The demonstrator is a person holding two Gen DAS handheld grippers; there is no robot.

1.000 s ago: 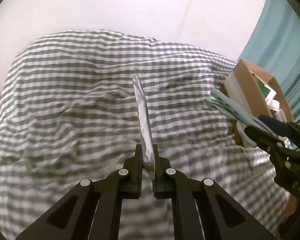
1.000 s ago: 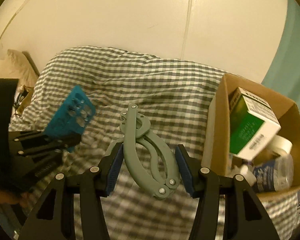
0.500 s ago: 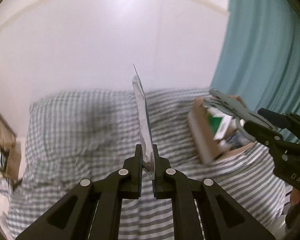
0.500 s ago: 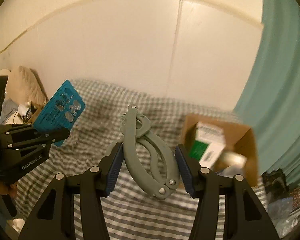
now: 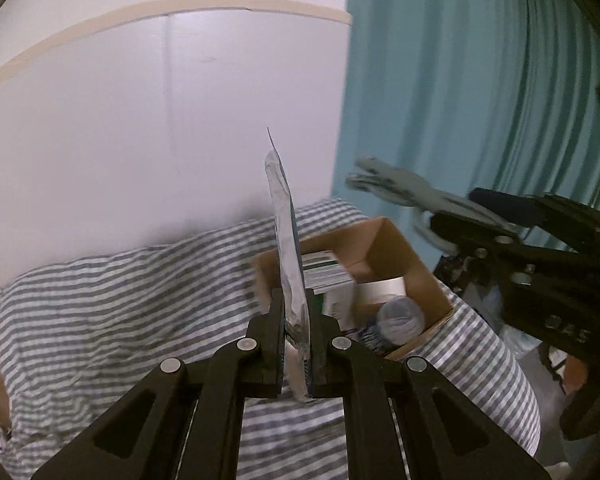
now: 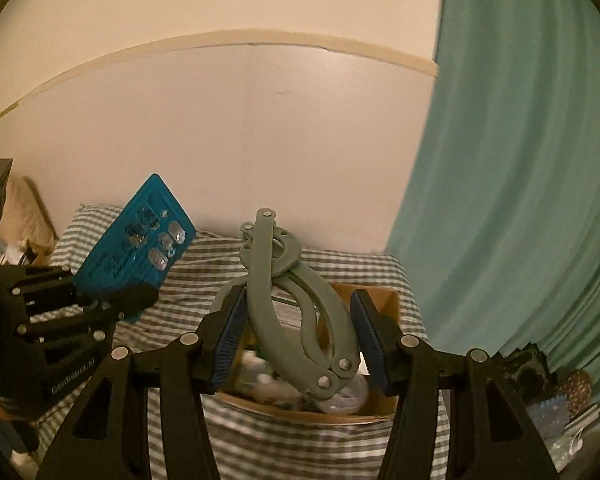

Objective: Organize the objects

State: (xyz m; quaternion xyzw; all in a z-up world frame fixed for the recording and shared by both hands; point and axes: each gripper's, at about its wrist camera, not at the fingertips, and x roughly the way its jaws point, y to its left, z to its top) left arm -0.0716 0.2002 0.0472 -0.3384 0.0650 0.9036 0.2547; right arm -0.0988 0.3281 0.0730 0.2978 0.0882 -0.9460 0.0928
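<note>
Both grippers carry a load above the bed (image 5: 100,300), and the step in hand appears to be the carry toward the box (image 5: 384,240), which sits open on the striped cover near the curtain (image 5: 480,100). The left gripper (image 5: 296,344) is closed on the lower edge of a blister card (image 5: 286,248), seen edge-on and upright in its own view; the right wrist view shows the card's blue face (image 6: 134,256) with its pockets. The right gripper (image 6: 296,336) holds a grey tool (image 6: 296,304) by its two curved handles, the pads pressing them from either side, the tool's head pointing up and away. The box (image 6: 380,300) already holds a green-and-white carton (image 5: 324,276) and other items, blurred here. The next move probably calls for bringing each load over the box opening, lowering it inside, and only then parting the jaws, one gripper at a time to avoid a clash.
</note>
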